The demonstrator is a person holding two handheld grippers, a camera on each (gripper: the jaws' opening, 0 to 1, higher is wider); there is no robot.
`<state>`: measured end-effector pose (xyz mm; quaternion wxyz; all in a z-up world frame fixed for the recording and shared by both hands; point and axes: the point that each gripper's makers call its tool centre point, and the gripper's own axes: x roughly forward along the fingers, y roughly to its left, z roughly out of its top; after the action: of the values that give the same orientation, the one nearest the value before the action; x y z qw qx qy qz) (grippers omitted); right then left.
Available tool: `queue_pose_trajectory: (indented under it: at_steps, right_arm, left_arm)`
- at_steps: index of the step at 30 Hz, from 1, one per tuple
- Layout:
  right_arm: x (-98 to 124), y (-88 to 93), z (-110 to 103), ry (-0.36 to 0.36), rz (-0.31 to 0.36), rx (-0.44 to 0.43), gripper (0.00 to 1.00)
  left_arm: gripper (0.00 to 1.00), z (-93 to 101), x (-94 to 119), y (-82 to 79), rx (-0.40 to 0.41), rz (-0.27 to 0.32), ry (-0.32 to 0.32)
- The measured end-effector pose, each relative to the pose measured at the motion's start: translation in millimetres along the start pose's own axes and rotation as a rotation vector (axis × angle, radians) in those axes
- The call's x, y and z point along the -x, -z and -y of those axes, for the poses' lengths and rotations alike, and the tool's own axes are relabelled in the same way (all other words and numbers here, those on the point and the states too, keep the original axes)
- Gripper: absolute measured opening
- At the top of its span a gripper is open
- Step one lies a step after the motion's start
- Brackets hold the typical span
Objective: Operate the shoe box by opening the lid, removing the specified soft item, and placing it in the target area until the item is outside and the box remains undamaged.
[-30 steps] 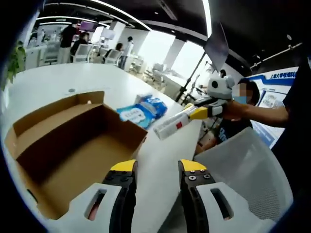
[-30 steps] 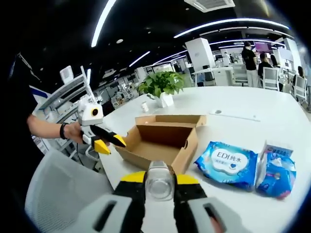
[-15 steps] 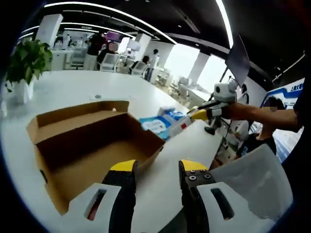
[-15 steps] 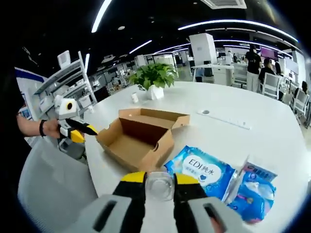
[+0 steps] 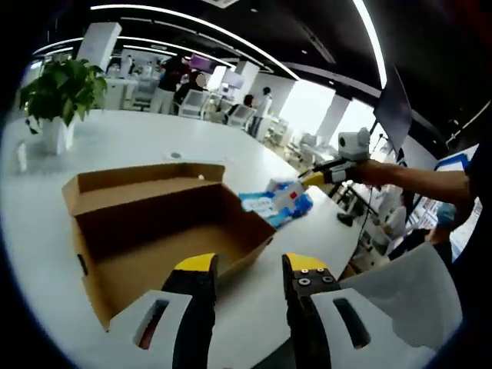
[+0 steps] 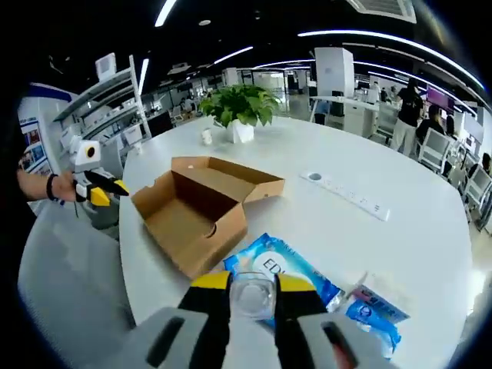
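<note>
The brown cardboard shoe box (image 6: 201, 209) lies open, seemingly empty; beside it, the right gripper (image 6: 252, 286) pinches a clear item (image 6: 252, 295) above the blue wipes pack (image 6: 280, 274); left gripper (image 5: 247, 269) spread.

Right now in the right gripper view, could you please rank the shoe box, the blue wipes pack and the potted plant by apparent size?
1. Shoe box, largest.
2. Blue wipes pack, partly hidden behind the right gripper.
3. Potted plant, smallest, though it is farther away.

Open-plan office: large white round-edged table (image 6: 400, 238); green leafy plant in white pot (image 6: 240, 111); white power strip (image 6: 344, 196) on table; long ceiling strip lights (image 5: 192, 21); bright windows (image 5: 311, 104); white office chairs (image 5: 194, 101); metal shelving (image 6: 96, 115).
</note>
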<state>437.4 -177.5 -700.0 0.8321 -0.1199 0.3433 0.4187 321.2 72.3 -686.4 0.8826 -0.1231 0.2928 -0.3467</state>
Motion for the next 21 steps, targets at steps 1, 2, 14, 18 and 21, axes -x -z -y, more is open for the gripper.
queue_pose_trajectory:
  at_steps: [1, 2, 14, 18, 21]
  right_arm:
    - [-0.4, -0.1, 2.6, 0.0, -0.009, 0.011, 0.17]
    - [-1.1, -0.5, 7.4, 0.003, -0.02, 0.029, 0.17]
    - [-12.3, -6.0, 42.3, 0.025, -0.177, 0.312, 0.17]
    - [-15.8, -11.3, 53.1, 0.012, -0.2, 0.351, 0.17]
    - [-17.4, -13.0, 65.1, 0.009, -0.245, 0.413, 0.17]
  left_arm:
    - [0.34, -0.2, -0.2, -0.5, 0.003, 0.003, -0.002]
    - [0.33, -0.5, -0.4, -0.6, 0.006, 0.004, -0.004]
    - [0.33, -0.7, -9.1, 10.5, 0.008, -0.031, 0.011]
    - [0.33, -0.6, -8.3, 13.3, 0.007, -0.043, 0.01]
    - [0.33, -1.8, -8.7, 14.6, 0.008, -0.046, 0.009]
